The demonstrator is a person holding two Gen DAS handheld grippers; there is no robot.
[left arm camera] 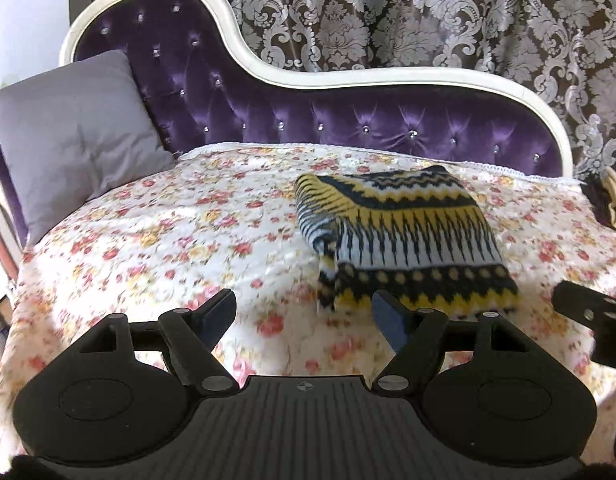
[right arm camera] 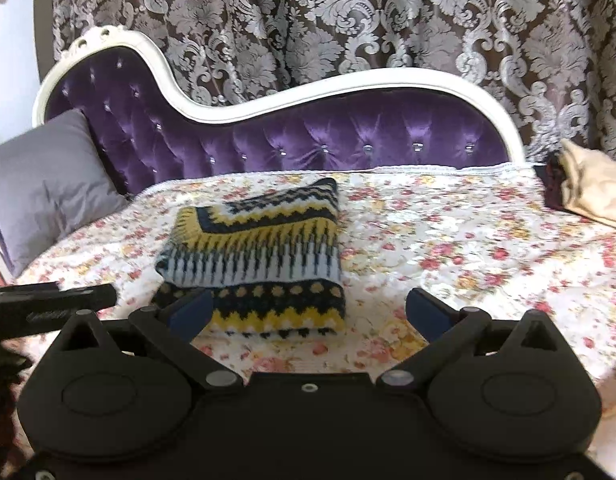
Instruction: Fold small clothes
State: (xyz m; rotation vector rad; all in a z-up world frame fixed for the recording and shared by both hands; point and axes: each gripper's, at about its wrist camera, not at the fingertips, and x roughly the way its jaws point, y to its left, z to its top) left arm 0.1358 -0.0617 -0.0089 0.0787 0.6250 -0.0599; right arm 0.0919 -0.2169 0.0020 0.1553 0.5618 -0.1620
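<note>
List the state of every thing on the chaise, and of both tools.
Patterned knit: folded, lying flat on the floral cover.
Grey cushion: propped upright against the backrest.
Beige cloth: unfolded heap at the far end.
Left tool: open, empty.
Right tool: open, empty.

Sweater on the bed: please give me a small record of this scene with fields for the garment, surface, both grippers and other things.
garment: sweater, yellow, black and white knit, folded into a compact stack
surface: floral bedspread on a bed with a purple tufted headboard
left gripper: open, nothing between its fingers, near the sweater's front edge
right gripper: open, nothing held, in front of the sweater
other things: grey pillow at the left; beige cloth at the far right; patterned curtain behind
</note>
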